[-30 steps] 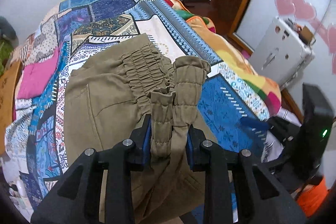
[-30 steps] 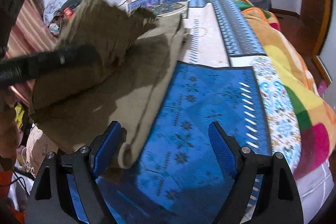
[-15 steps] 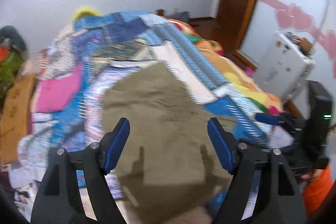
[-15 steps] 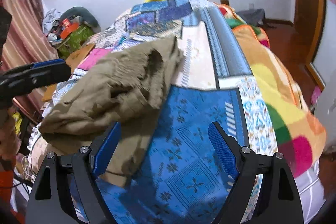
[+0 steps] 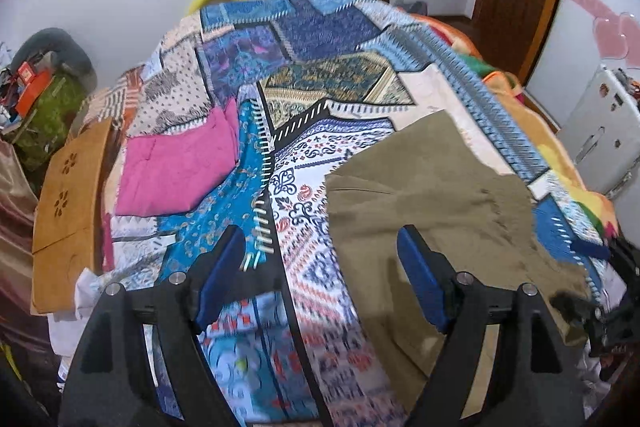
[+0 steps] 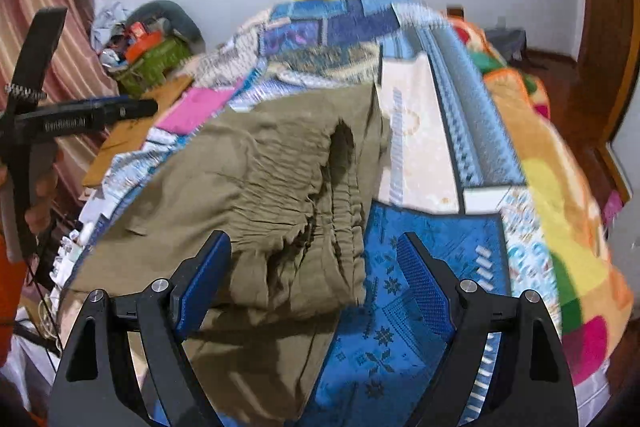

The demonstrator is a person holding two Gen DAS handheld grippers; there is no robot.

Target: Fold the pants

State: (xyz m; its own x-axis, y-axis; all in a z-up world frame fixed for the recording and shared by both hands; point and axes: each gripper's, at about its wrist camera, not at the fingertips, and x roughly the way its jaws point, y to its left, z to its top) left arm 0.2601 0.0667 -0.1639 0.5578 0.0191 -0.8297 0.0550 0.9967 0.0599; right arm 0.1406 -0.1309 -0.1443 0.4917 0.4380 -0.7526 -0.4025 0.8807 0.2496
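My left gripper [image 5: 320, 263] stands wide, its jaws having just been opening, and nothing lies between the blue pads [image 5: 222, 277]; under the gap I see only the patchwork bedspread [image 5: 304, 155]. The olive pants [image 5: 432, 211] lie folded on that bedspread at about three o'clock from the left gripper, and the right pad overlaps their near edge in the left wrist view, though I cannot tell whether it touches the cloth. A pink cloth [image 5: 176, 171] lies flat at about ten o'clock, well apart from the pants, and a wooden board [image 5: 64, 203] leans off the bed's edge at nine o'clock.

My right gripper [image 6: 314, 277] is also spread wide and holds nothing. In its view the pants [image 6: 256, 187] fill the middle and the left, from twelve o'clock round to seven. Their gathered elastic waistband [image 6: 340, 195] runs along the right edge of the pile. A folded lip of cloth hangs between my two blue pads, nearer the left one. The pads do not press on it. To the right, at about four o'clock, is a bright blue patch of the bedspread [image 6: 432, 251].

At nine o'clock in the right wrist view the left gripper [image 6: 80, 115] shows side-on, held by a hand [image 6: 40, 199], apart from the pants. Both views are slightly blurred.
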